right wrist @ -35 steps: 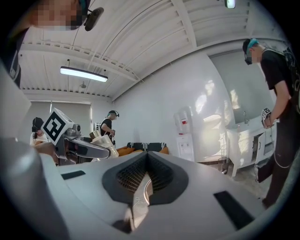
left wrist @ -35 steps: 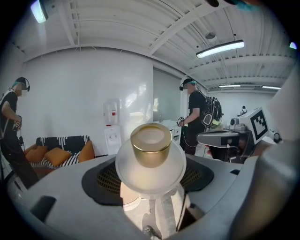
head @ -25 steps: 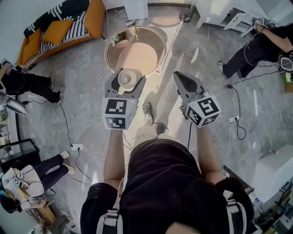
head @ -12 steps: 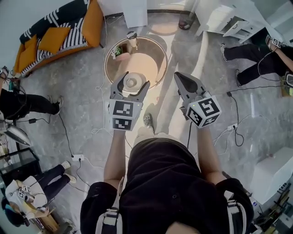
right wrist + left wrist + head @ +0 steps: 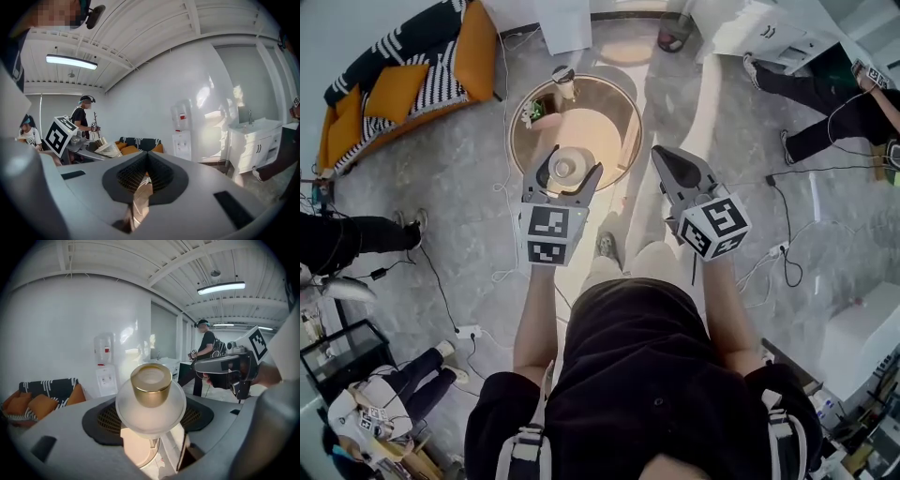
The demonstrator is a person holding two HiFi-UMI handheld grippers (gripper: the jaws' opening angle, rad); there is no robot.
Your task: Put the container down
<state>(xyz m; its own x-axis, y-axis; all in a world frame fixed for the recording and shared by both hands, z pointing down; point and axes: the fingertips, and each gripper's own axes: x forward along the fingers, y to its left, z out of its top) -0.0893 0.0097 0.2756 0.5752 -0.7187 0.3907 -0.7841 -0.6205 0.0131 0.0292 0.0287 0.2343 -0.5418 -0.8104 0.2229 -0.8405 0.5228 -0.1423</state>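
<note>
A frosted white container (image 5: 565, 167) with a gold cap (image 5: 151, 384) is held in the air by my left gripper (image 5: 568, 165), whose jaws stand wide and press on its round body (image 5: 151, 409). In the head view it hangs over the near edge of a round wooden table (image 5: 592, 127) far below. My right gripper (image 5: 664, 157) is level with it on the right, shut, with nothing between its jaws (image 5: 146, 158). In the left gripper view the right gripper (image 5: 225, 367) shows at the right.
On the table's far side stand a small cup (image 5: 562, 81) and a green plant (image 5: 531, 112). An orange sofa (image 5: 422, 56) is at the back left. People stand or sit around the room's edges, and cables (image 5: 441, 281) trail over the grey floor.
The left gripper with the container has moved slightly right and up in the view. The table and room have drifted as the head moved. The right gripper has hardly moved.
</note>
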